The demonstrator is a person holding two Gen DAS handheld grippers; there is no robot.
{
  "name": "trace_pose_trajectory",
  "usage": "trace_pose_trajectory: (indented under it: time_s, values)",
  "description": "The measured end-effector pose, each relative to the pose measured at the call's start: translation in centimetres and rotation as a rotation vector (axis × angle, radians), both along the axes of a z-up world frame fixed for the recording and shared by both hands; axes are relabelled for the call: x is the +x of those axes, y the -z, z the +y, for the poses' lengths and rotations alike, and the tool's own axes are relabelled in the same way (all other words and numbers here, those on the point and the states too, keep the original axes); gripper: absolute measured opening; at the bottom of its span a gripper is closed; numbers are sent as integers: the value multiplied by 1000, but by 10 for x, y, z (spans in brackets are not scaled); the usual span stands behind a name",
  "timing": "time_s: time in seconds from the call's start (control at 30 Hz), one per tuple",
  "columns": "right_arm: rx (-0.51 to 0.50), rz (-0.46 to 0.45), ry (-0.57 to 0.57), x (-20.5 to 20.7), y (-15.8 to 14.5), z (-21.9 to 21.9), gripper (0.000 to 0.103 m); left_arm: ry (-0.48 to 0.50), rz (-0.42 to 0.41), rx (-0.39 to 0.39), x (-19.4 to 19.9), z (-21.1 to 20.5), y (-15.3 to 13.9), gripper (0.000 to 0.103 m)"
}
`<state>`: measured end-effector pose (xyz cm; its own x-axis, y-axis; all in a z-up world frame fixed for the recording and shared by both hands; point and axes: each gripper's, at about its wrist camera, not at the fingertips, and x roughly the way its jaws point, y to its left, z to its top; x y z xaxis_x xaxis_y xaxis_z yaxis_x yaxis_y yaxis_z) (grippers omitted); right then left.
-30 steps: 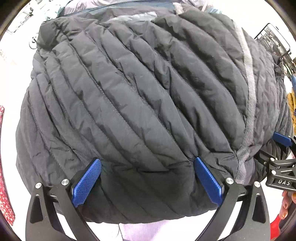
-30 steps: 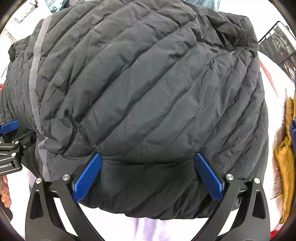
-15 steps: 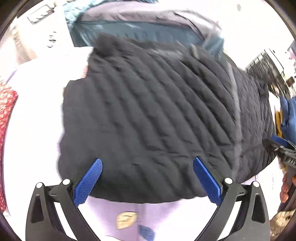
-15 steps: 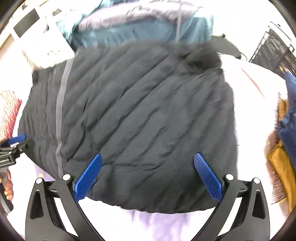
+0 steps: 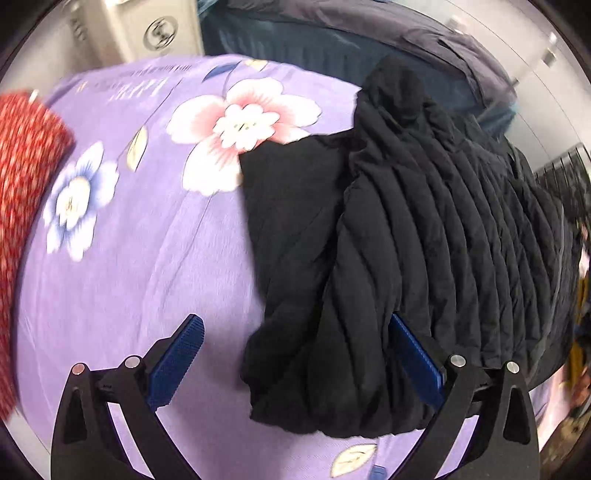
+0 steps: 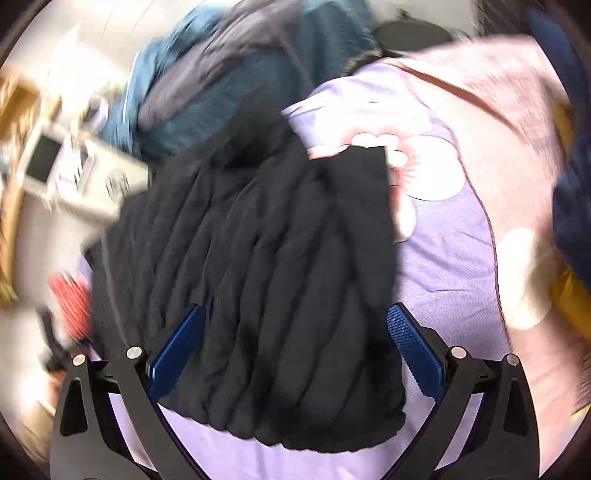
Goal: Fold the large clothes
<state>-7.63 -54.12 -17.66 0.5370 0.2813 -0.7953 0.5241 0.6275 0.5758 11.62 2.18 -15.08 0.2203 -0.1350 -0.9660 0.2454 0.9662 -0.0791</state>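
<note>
A black quilted puffer jacket (image 5: 424, 251) lies folded on a purple flowered bedsheet (image 5: 122, 258). In the left wrist view it fills the right half, with a flat black sleeve part to its left. My left gripper (image 5: 291, 354) is open, its right finger against the jacket's near edge. In the right wrist view the jacket (image 6: 280, 295) lies between the open fingers of my right gripper (image 6: 295, 347). That view is blurred by motion. Neither gripper holds cloth.
A teal and grey garment pile (image 5: 351, 48) lies beyond the jacket. A red patterned cloth (image 5: 22, 177) is at the left. A white appliance (image 5: 122, 29) stands at the back left. Yellow and navy clothes (image 6: 569, 229) lie at the right.
Both grippers have pulled back and up from the jacket, so more bedsheet shows. The left view has swung left, the right view right. The jacket stays on the bed.
</note>
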Motion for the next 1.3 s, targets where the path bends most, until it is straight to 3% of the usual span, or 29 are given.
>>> trace_pose_trajectory:
  time_s: [0.03,0.17,0.27,0.4,0.57,0.67,0.8,0.83,0.93,0.97,1.07,1.17,1.3]
  values:
    - [39,7,17,-4,6,-7,98,8,-3,-2,0,0,3,98]
    - [39,39,-56,-6,17,-4,98,-23,71,-72,16,2,19,98]
    - [117,52,-84,-5,33,1,98,-23,111,-103,20,7,29,98]
    - [109,81,-107,1,46,12,98,-9,141,-130,22,10,40,98]
    - [81,91,-132,6,50,20,98,-86,204,-231,28,22,59,98]
    - [79,101,-126,8,51,20,98,-102,195,-238,29,27,64,98]
    - [10,127,-95,11,48,28,95,-128,217,-273,32,18,66,98]
    - [-13,135,-91,18,45,28,89,-134,225,-303,31,15,65,97]
    - [-9,123,-80,16,36,37,59,-120,205,-295,29,2,59,90]
    - [-12,116,-81,15,31,40,48,-113,197,-285,26,-1,56,82]
    - [-58,99,-110,15,12,52,29,-106,187,-278,17,4,46,59]
    - [-95,69,-130,11,-12,61,23,-77,175,-285,13,1,29,41]
    - [-128,10,-157,4,-47,78,20,-35,133,-327,-10,5,-1,32]
